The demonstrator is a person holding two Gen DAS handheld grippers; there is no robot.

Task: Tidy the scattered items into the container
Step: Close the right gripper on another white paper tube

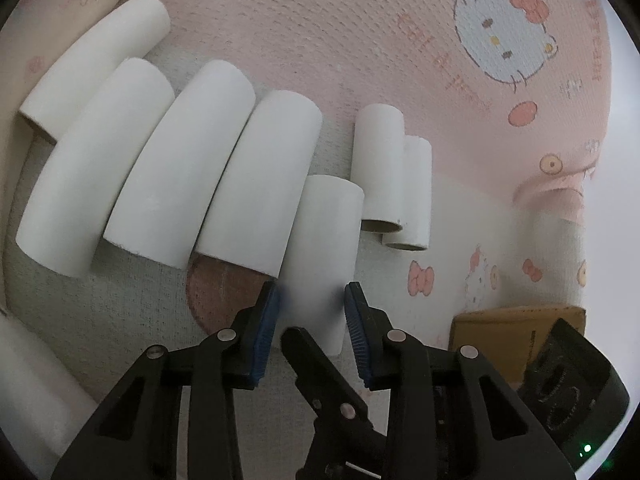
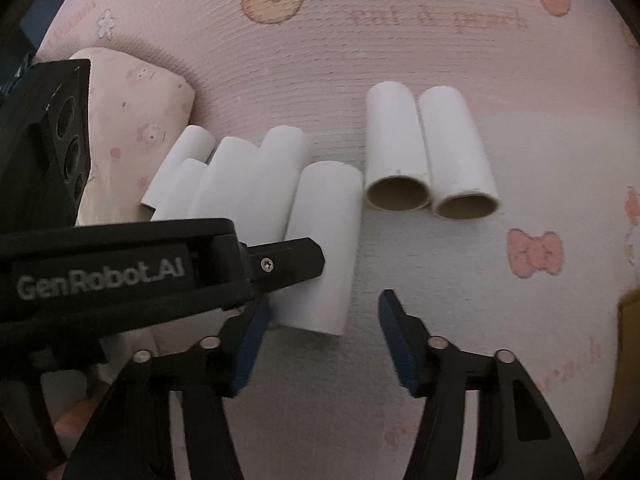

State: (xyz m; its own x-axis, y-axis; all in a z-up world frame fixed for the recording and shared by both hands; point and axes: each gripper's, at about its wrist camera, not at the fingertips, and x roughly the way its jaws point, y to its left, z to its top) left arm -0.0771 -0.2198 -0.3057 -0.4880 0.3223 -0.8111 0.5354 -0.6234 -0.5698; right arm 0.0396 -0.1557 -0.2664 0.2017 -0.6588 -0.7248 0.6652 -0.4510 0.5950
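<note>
Several white cardboard tubes lie on a pink Hello Kitty blanket (image 1: pixel 320 40). In the left wrist view my left gripper (image 1: pixel 312 304) has its blue pads on either side of one white tube (image 1: pixel 324 240); the pads look to touch its sides, so it is shut on it. The same tube (image 2: pixel 324 240) shows in the right wrist view, with the left gripper's body (image 2: pixel 120 272) across it. My right gripper (image 2: pixel 320 328) is open and empty, just below that tube's near end. Two tubes (image 2: pixel 428 152) lie side by side to the right.
A row of larger tubes (image 1: pixel 160 168) lies left of the held one. A brown cardboard box (image 1: pixel 516 332) sits at the right edge of the left wrist view. A folded pink cloth (image 2: pixel 132 120) lies at the left of the right wrist view.
</note>
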